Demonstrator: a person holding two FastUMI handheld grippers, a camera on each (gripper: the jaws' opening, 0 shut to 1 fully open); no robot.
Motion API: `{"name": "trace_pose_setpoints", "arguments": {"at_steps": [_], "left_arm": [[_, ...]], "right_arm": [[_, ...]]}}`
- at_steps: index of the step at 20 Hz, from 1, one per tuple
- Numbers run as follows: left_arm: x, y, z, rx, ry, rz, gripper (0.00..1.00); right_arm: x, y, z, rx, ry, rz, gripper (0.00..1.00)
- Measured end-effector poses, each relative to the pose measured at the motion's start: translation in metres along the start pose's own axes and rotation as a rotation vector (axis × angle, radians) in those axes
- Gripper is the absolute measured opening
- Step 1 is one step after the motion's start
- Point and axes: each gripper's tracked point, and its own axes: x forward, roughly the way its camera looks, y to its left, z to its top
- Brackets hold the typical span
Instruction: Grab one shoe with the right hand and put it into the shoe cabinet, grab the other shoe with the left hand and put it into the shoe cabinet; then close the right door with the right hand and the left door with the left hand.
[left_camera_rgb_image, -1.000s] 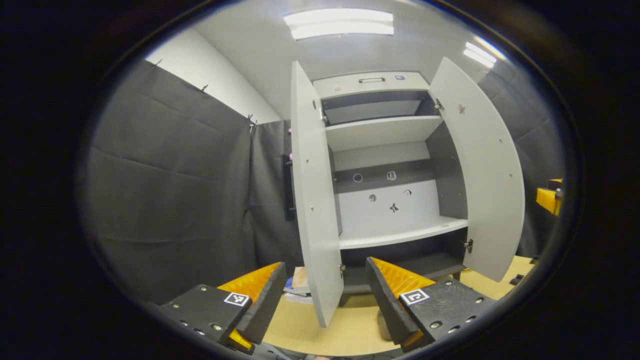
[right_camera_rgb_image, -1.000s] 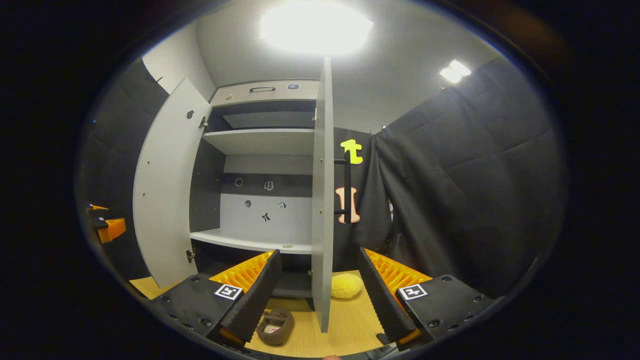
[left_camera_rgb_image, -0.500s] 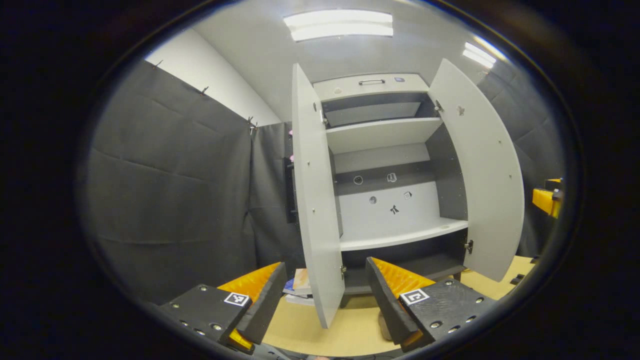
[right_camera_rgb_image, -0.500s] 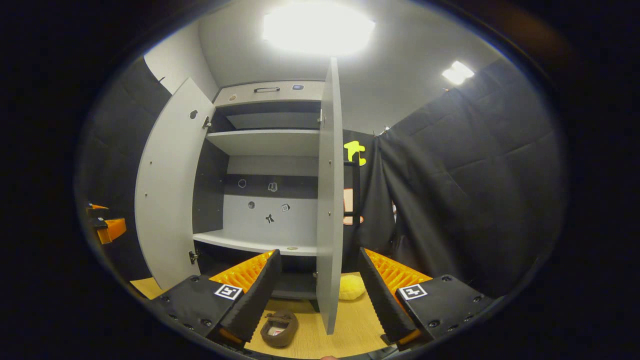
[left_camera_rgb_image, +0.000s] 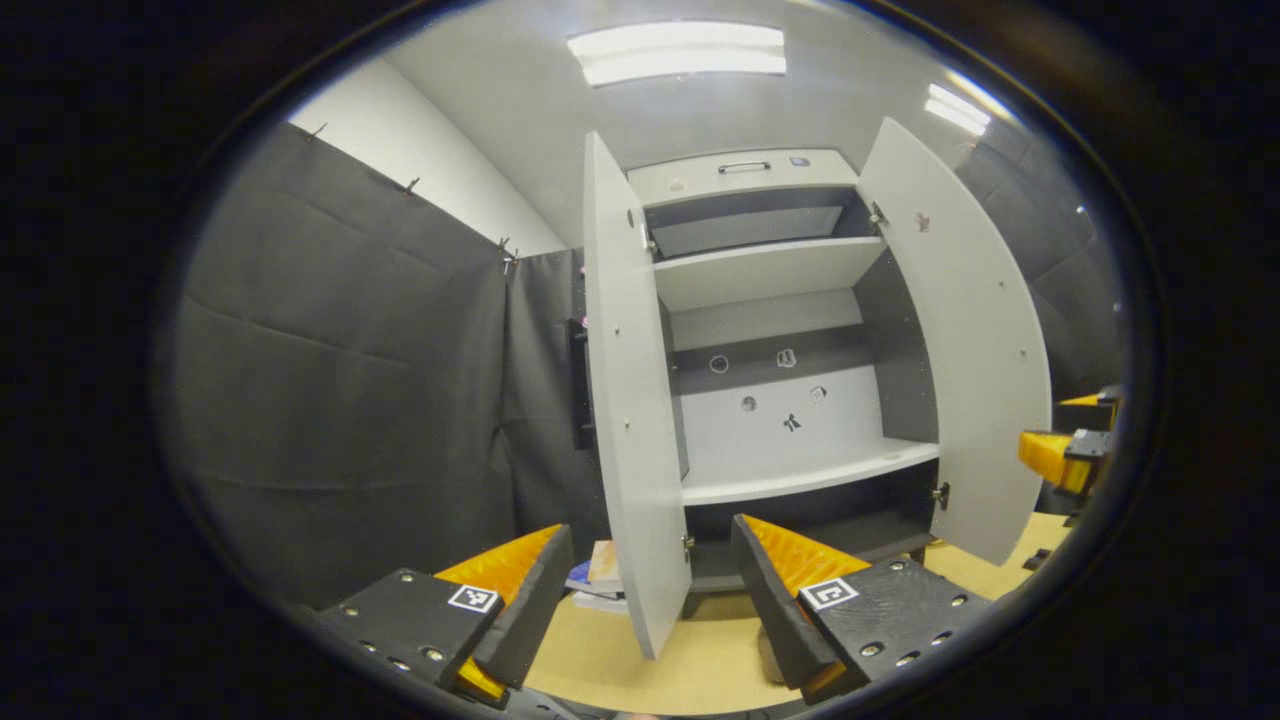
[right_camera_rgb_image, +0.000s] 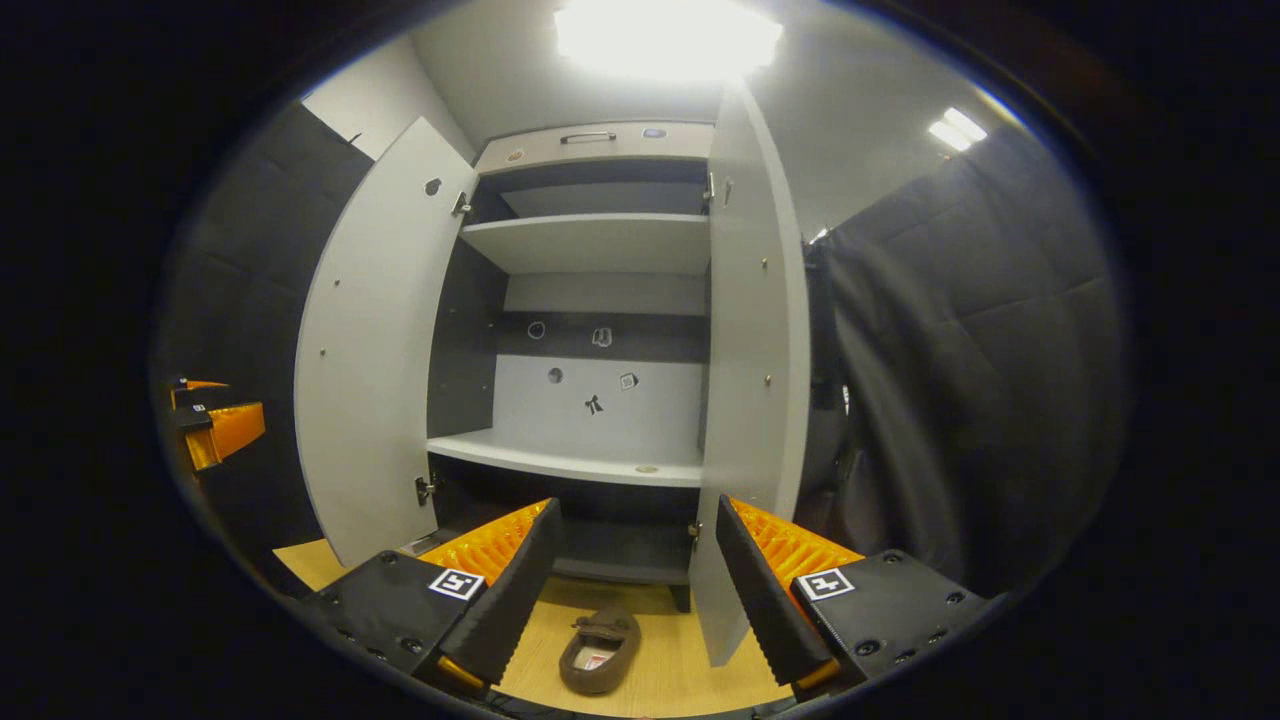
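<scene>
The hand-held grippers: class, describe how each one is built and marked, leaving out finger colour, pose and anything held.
Each hand-held gripper, left and right, has two wedge-shaped fingers tapering forward, their outer faces ribbed. Each finger sits on a dark, flat block with round screw heads. Every block carries a small square black-and-white marker. No cables or sleeves can be seen.

Ceiling light panels (left_camera_rgb_image: 678, 52) are lighting the booth from above, and in the right gripper view the nearest panel (right_camera_rgb_image: 668, 38) is blowing out into white glare that is washing over the ceiling around it. The shoe cabinet (right_camera_rgb_image: 590, 300) shelves are catching the light while its bottom compartment and the dark cloth walls (left_camera_rgb_image: 340, 380) are sitting in shadow. The fisheye lens is bowing the cabinet doors (left_camera_rgb_image: 965, 330) near the edges, and both views are staying sharp, without motion blur.
</scene>
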Motion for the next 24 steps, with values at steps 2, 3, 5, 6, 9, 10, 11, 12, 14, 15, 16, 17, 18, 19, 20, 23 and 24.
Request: {"name": "trace_pose_setpoints", "arguments": {"at_steps": [2,3,5,6,9,10,11,12,14,15,16,17,18,19,20,23,24], "left_arm": [[0.006,0.002,-0.004,0.002,0.007,0.014,1.0],[0.009,0.002,-0.006,0.0,0.014,0.018,1.0],[0.015,0.003,-0.011,-0.003,0.026,0.028,1.0],[0.018,0.005,-0.015,-0.005,0.031,0.035,1.0],[0.027,0.004,-0.022,-0.01,0.045,0.044,1.0],[0.029,0.005,-0.025,-0.007,0.051,0.049,1.0],[0.031,0.006,-0.027,-0.004,0.055,0.054,1.0],[0.033,0.006,-0.029,-0.001,0.061,0.059,1.0],[0.036,0.009,-0.034,0.002,0.07,0.071,1.0],[0.037,0.01,-0.036,0.004,0.077,0.077,0.93],[0.038,0.011,-0.038,0.007,0.083,0.083,0.93],[0.038,0.013,-0.039,0.011,0.087,0.09,0.85],[0.038,0.014,-0.041,0.014,0.091,0.096,1.0],[0.038,0.015,-0.041,0.016,0.093,0.101,0.95],[0.038,0.017,-0.041,0.019,0.097,0.105,0.9],[0.038,0.019,-0.044,0.029,0.107,0.117,0.85],[0.039,0.02,-0.044,0.03,0.109,0.12,0.85]], "right_arm": [[0.019,0.011,-0.021,-0.014,0.057,0.029,0.98],[0.028,0.015,-0.032,-0.019,0.081,0.04,0.97],[0.045,0.022,-0.051,-0.022,0.128,0.057,0.97],[0.052,0.025,-0.063,-0.023,0.158,0.066,0.98],[0.074,0.035,-0.101,-0.028,0.255,0.098,0.98],[0.078,0.038,-0.115,-0.027,0.291,0.111,0.97],[0.084,0.042,-0.128,-0.027,0.326,0.124,0.98],[0.088,0.045,-0.139,-0.029,0.357,0.136,0.98],[0.096,0.051,-0.16,-0.034,0.408,0.158,0.98],[0.099,0.053,-0.169,-0.035,0.432,0.167,0.98],[0.1,0.056,-0.179,-0.034,0.457,0.175,0.98],[0.102,0.058,-0.19,-0.033,0.483,0.181,0.98],[0.104,0.06,-0.198,-0.029,0.508,0.187,0.98],[0.104,0.062,-0.208,-0.023,0.533,0.192,0.98],[0.104,0.063,-0.216,-0.014,0.558,0.196,0.98],[0.102,0.066,-0.246,0.02,0.644,0.199,0.98],[0.102,0.067,-0.254,0.036,0.668,0.196,0.98]]}}
